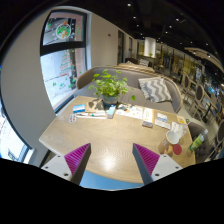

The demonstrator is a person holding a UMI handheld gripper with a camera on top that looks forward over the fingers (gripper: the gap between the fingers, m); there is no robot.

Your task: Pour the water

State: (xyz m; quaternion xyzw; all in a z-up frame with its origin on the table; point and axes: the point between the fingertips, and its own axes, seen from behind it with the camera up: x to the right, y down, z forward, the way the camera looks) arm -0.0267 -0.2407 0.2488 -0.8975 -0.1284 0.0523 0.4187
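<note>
two fingers (111, 157) are held wide apart, nothing gripped; table (100, 135) items are best approached slowly, centred.

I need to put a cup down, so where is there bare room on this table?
The light wooden table is bare just ahead of the open hand-held gripper, up to the green potted plant. It is crowded around the plant, papers beside it, and the white cup cluster at the far right.
</note>
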